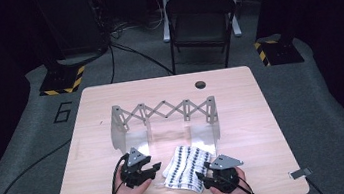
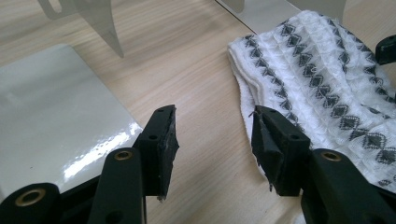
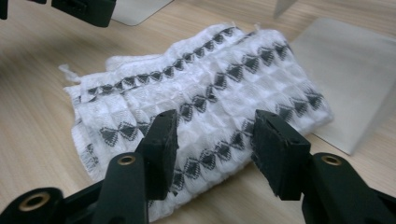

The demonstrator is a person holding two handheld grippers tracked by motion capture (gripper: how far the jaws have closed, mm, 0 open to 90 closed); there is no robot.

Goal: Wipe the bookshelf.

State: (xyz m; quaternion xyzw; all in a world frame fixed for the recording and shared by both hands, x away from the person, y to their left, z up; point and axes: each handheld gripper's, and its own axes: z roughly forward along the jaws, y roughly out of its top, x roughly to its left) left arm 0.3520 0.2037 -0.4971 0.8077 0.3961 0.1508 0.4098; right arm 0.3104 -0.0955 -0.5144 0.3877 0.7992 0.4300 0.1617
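A folded white cloth with black diamond bands (image 1: 187,168) lies near the table's front edge. My left gripper (image 1: 156,172) sits just left of it, open. In the left gripper view its jaws (image 2: 215,140) stand apart over bare wood, the right jaw at the cloth's (image 2: 322,79) folded edge. My right gripper (image 1: 202,179) is at the cloth's front right corner. In the right gripper view its jaws (image 3: 212,144) stand open low over the cloth (image 3: 210,93), straddling the near edge without pressing it. The left gripper's jaw (image 3: 84,9) shows beyond the cloth.
A grey scissor-link rack (image 1: 162,112) with glossy upright panels (image 2: 51,116) stands behind the cloth, mid-table; one panel (image 3: 345,79) is close to the cloth's far end. The wooden table (image 1: 265,130) has a cable hole (image 1: 200,84). A folding chair (image 1: 200,17) stands beyond it.
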